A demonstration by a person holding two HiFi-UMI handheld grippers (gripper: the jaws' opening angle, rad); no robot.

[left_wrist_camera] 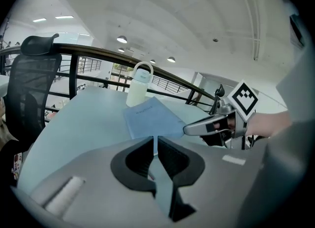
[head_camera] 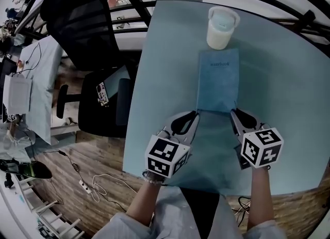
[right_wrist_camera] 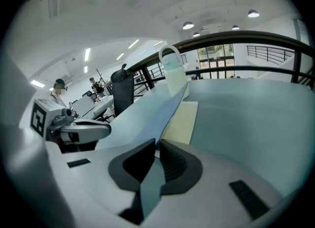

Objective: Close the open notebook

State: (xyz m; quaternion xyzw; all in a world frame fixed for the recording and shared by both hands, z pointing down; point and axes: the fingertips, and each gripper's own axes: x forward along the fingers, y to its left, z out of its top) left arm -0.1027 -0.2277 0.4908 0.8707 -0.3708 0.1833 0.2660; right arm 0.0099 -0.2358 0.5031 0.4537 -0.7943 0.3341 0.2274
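The blue notebook (head_camera: 218, 80) lies lengthwise on the pale blue table (head_camera: 165, 67), cover side up. My right gripper (head_camera: 233, 112) is at its near right corner, shut on the cover (right_wrist_camera: 162, 111). There the cover is lifted a little off the cream pages (right_wrist_camera: 182, 121). My left gripper (head_camera: 195, 114) is at the near left corner. In the left gripper view the notebook (left_wrist_camera: 152, 116) looks almost flat, and the left gripper (left_wrist_camera: 156, 141) has its jaws nearly together with a thin blue strip pinched between them. The right gripper (left_wrist_camera: 189, 129) shows at that view's right.
A white lidded mug (head_camera: 222, 28) with a handle stands just beyond the notebook's far edge. A black office chair (head_camera: 98, 42) stands off the table's left side. The table's near edge runs close to my arms. Cables lie on the wooden floor (head_camera: 93, 181).
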